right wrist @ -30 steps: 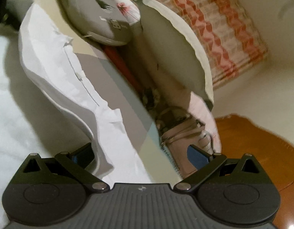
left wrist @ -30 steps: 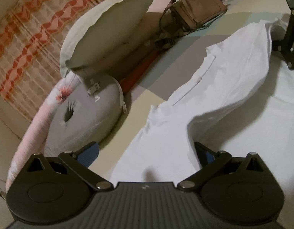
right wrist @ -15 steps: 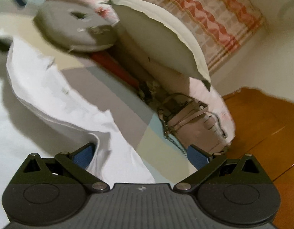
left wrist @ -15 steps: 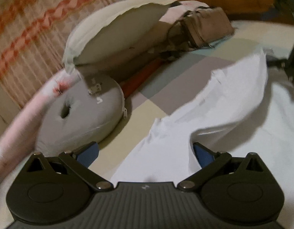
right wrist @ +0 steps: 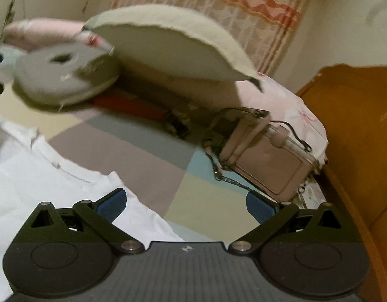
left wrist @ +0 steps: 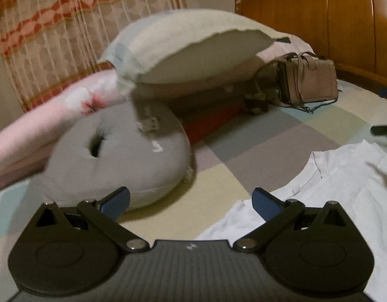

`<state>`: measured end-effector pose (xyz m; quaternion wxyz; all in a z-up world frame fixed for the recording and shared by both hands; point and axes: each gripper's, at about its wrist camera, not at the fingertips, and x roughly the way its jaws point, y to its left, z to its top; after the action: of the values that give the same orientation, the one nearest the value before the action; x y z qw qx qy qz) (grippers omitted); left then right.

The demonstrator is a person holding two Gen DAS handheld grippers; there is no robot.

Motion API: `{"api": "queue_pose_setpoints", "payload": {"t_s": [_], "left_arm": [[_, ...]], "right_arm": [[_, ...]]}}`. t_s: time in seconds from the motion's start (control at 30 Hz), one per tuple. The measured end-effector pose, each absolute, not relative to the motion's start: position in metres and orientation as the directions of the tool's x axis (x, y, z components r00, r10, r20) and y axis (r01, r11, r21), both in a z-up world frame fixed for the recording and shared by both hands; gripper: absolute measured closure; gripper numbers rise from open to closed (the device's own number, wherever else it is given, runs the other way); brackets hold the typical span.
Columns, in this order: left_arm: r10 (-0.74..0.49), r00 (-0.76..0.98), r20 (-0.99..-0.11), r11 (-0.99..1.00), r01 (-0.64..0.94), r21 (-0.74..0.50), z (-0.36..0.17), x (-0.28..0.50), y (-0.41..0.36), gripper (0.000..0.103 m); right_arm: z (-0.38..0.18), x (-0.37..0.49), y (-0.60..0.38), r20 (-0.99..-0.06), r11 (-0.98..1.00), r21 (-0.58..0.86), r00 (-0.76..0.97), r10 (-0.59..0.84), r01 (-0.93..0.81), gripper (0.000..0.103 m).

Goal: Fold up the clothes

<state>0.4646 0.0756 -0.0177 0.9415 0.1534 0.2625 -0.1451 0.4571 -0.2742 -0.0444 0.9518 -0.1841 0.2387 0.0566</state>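
Spread, empty right tongs (right wrist: 184,205) above white garment (right wrist: 42,176), near handbag (right wrist: 266,163)

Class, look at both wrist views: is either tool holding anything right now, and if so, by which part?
Nothing is held. The left tool and the right tool are both open, with the white garment lying loose on the bed.

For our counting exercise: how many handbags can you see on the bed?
1. The beige handbag stands near the wooden headboard, beside the pillows. Others may be hidden behind them.
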Motion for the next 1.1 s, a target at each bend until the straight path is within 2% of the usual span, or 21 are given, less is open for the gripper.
{"api": "queue_pose_setpoints", "payload": {"t_s": [0.2, 0.3, 0.43, 0.57, 0.7, 0.8, 0.93, 1.1], "left_arm": [[-0.262, 0.814, -0.518, 0.88, 0.422, 0.218, 0.007, 0.403, 0.097, 0.001], [-0.302, 0.761, -0.574, 0.825, 0.51, 0.243, -0.006, 0.361, 0.094, 0.001], [-0.242, 0.714, -0.657, 0.753, 0.566, 0.337, -0.043, 0.334, 0.077, 0.001], [-0.208, 0.685, -0.698, 0.682, 0.613, 0.399, -0.075, 0.33, 0.059, 0.001], [-0.142, 0.715, -0.684, 0.624, 0.601, 0.499, -0.091, 0.34, 0.048, 0.001], [-0.129, 0.714, -0.688, 0.61, 0.604, 0.513, -0.097, 0.348, 0.046, 0.001], [-0.097, 0.754, -0.65, 0.616, 0.558, 0.556, -0.091, 0.355, 0.048, 0.001], [-0.081, 0.79, -0.607, 0.725, 0.465, 0.509, -0.068, 0.384, 0.067, 0.001]], "right_arm": [[-0.036, 0.405, -0.294, -0.487, 0.947, -0.197, 0.864, 0.129, -0.253, 0.0], [-0.044, 0.375, -0.294, -0.501, 0.935, -0.195, 0.85, 0.163, -0.295, 0.0], [-0.058, 0.347, -0.288, -0.533, 0.927, -0.207, 0.831, 0.161, -0.312, 0.0], [-0.069, 0.33, -0.279, -0.536, 0.93, -0.192, 0.827, 0.168, -0.313, 0.0], [-0.078, 0.323, -0.27, -0.557, 0.946, -0.168, 0.819, 0.142, -0.279, 0.0], [-0.086, 0.321, -0.256, -0.575, 0.956, -0.168, 0.811, 0.105, -0.242, 0.0], [-0.094, 0.315, -0.235, -0.576, 0.951, -0.133, 0.803, 0.154, -0.278, 0.0], [-0.094, 0.305, -0.216, -0.562, 0.926, -0.201, 0.812, 0.157, -0.319, 0.0]]}}
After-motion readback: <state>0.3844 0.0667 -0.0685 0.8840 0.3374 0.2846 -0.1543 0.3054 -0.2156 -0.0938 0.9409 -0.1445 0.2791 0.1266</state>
